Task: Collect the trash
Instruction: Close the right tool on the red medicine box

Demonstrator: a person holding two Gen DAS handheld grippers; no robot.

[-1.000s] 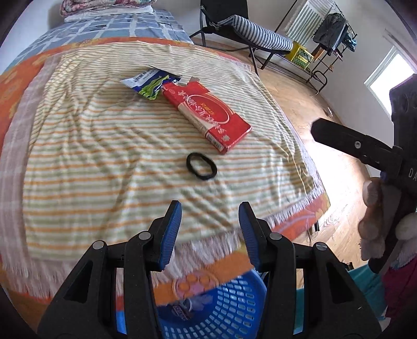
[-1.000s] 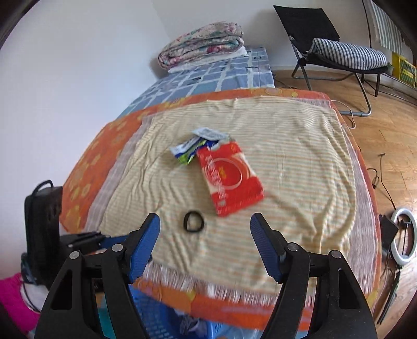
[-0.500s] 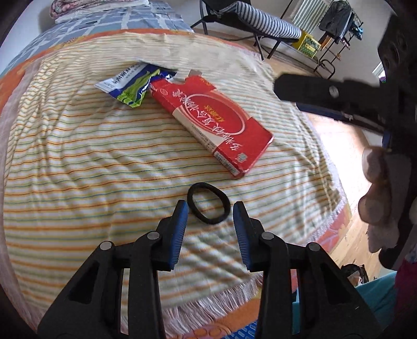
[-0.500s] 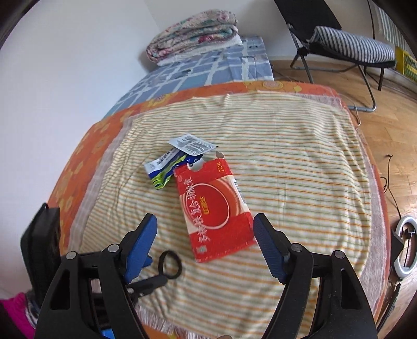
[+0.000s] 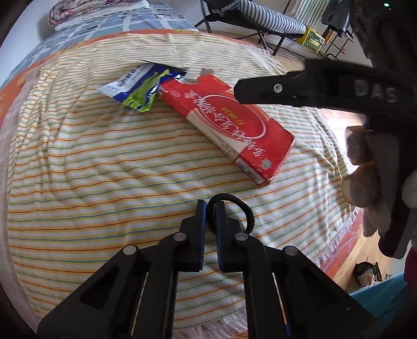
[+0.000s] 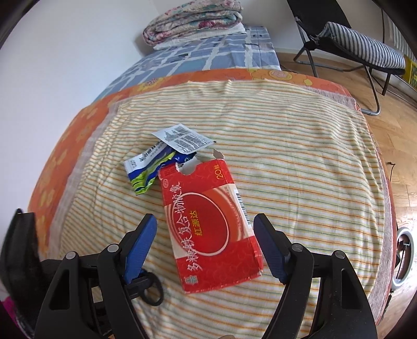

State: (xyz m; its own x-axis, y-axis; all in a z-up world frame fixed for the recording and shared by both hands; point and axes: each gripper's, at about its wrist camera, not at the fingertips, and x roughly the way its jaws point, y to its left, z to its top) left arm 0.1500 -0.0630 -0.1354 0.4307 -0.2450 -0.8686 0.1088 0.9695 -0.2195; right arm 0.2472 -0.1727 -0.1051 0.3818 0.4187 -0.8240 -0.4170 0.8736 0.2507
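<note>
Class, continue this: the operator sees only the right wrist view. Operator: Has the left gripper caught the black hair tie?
Observer: Yes. The left gripper has its jaws shut on the hair tie, pinching the loop's left side.
Operator: Is the tie off the striped blanket?
Observer: The loop's free part looks to lie on the striped blanket.
Operator: What holds the right gripper?
Observer: A gloved hand wraps its handle.

Count on the striped cloth (image 6: 299, 161): one red carton (image 6: 211, 226); one black hair tie (image 5: 238, 211); two flat sachets, one blue-green (image 6: 148, 170), one white with printed text (image 6: 182, 139). Off the bed: one folding chair (image 6: 346, 39); one stack of folded quilts (image 6: 192, 20).
</note>
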